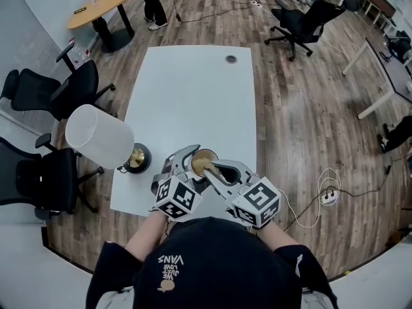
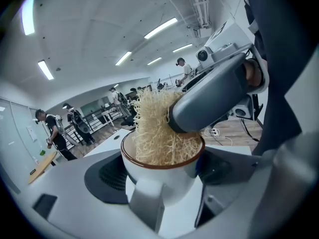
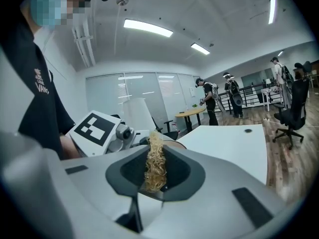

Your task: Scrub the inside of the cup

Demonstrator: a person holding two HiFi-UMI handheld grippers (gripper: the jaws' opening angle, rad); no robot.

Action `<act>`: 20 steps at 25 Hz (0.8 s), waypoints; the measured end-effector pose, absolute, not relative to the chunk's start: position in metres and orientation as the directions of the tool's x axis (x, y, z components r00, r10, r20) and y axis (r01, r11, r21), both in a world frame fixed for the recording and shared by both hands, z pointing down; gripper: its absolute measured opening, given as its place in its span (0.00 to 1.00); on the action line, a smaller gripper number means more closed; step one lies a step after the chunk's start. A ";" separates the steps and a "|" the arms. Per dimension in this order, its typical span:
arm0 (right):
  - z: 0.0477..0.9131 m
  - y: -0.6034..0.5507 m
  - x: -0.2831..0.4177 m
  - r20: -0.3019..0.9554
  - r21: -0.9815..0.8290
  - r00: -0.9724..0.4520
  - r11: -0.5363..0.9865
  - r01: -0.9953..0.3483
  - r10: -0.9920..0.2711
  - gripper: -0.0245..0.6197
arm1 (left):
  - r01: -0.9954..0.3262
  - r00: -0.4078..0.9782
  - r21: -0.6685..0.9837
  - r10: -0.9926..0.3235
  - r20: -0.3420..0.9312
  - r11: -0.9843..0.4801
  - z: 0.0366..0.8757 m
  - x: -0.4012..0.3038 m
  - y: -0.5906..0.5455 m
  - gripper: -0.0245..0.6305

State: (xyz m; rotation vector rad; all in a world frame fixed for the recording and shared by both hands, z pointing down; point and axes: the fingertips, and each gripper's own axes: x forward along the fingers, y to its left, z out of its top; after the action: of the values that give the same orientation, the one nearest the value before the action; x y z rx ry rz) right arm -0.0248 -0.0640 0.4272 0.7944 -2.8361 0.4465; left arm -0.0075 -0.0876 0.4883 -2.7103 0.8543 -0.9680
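Note:
A white cup [image 2: 167,172] with a brown rim sits between the jaws of my left gripper [image 1: 192,165], which is shut on it. In the head view the cup [image 1: 198,156] is near the front edge of the white table [image 1: 193,89]. A wad of straw-coloured scrubber fibre [image 2: 157,131] fills the cup's mouth and stands above the rim. My right gripper [image 1: 215,170] is shut on the scrubber [image 3: 155,164] and reaches into the cup from the right. The cup's inner wall is hidden by the fibre.
A lamp with a white shade [image 1: 96,136] and a brass base [image 1: 136,158] stands at the table's left front corner, close to my left gripper. Black office chairs [image 1: 55,92] line the left side. A power strip [image 1: 328,196] lies on the floor at the right.

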 end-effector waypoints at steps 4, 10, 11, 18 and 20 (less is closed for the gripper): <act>0.421 -0.077 -0.016 0.176 -0.298 -0.829 0.774 -0.558 -0.530 0.15 | -0.474 0.644 -0.296 -0.555 0.526 -0.829 0.489 -0.004 -0.089 0.66; 0.407 -0.101 0.025 0.053 -0.437 -0.740 0.651 -0.621 -0.670 0.15 | -0.566 0.692 -0.143 -0.562 0.453 -0.812 0.491 -0.006 -0.096 0.66; 0.407 -0.102 0.029 0.044 -0.450 -0.732 0.641 -0.622 -0.680 0.15 | -0.579 0.696 -0.124 -0.568 0.440 -0.806 0.492 -0.007 -0.099 0.66; 0.412 -0.108 0.051 0.052 -0.480 -0.674 0.573 -0.664 -0.737 0.15 | -0.632 0.690 -0.071 -0.602 0.402 -0.772 0.500 -0.011 -0.121 0.66; 0.414 -0.111 0.057 0.059 -0.482 -0.655 0.553 -0.680 -0.754 0.15 | -0.647 0.683 -0.073 -0.619 0.387 -0.759 0.502 -0.014 -0.129 0.66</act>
State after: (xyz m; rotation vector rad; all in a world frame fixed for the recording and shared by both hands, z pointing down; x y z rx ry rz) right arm 0.0571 -0.1112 0.4142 1.3501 -2.9024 0.7891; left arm -0.0142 -0.1290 0.5023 -2.9451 1.1091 -0.6371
